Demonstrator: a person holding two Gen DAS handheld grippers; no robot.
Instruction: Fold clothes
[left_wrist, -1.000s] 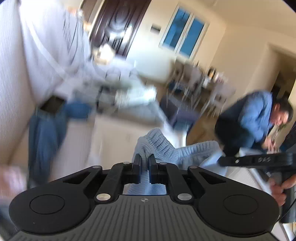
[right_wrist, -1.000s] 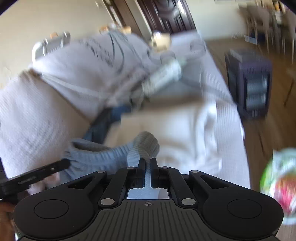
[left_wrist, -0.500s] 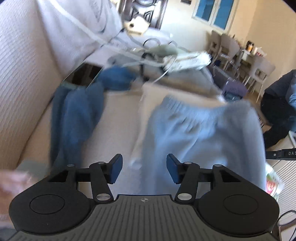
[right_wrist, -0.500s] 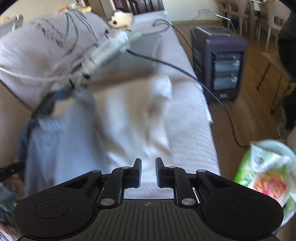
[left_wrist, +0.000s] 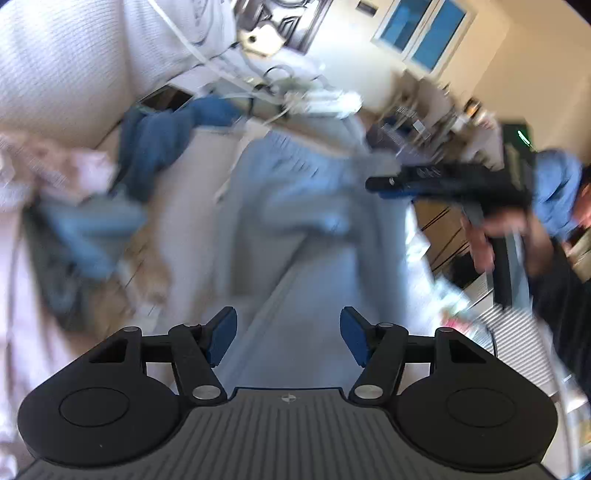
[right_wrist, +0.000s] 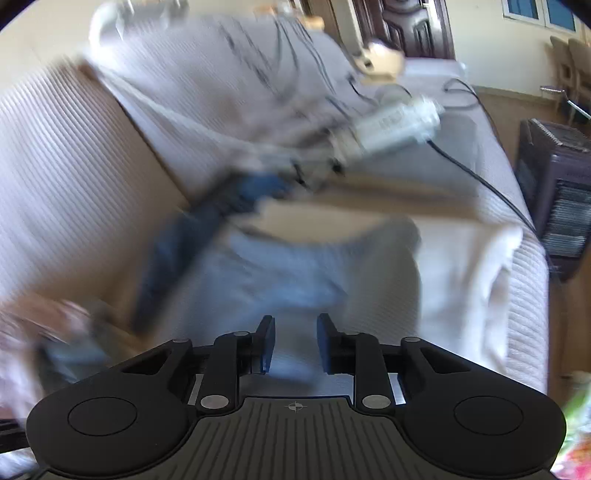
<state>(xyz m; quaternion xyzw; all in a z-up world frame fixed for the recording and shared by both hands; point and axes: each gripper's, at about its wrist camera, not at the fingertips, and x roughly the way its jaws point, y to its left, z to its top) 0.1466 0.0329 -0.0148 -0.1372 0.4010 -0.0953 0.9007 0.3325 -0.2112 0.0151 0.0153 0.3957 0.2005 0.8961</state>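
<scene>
A light blue knitted garment (left_wrist: 295, 206) lies spread on the sofa seat, blurred by motion; the right wrist view shows the same garment (right_wrist: 295, 273) stretched ahead of the fingers. My left gripper (left_wrist: 288, 334) hangs above its near end with jaws wide and still opening, nothing pressed between the pads. My right gripper (right_wrist: 293, 341) has a narrower gap, also opening, and the cloth shows through that gap without being pinched. The right gripper (left_wrist: 443, 181) appears as a dark bar in a hand at the right of the left wrist view.
Dark blue jeans (left_wrist: 155, 151) lie beside the garment against the ribbed sofa back (right_wrist: 66, 177). A white cloth (right_wrist: 476, 280) covers the seat's right side. Cables and a white device (right_wrist: 391, 125) sit further along. A dark heater (right_wrist: 561, 192) stands on the floor. A person in blue (left_wrist: 554, 184) is at right.
Both grippers were shut on the light blue garment, holding it up; they have let go and opened. The garment now lies flat on the sofa, and both grippers have dropped lower.
</scene>
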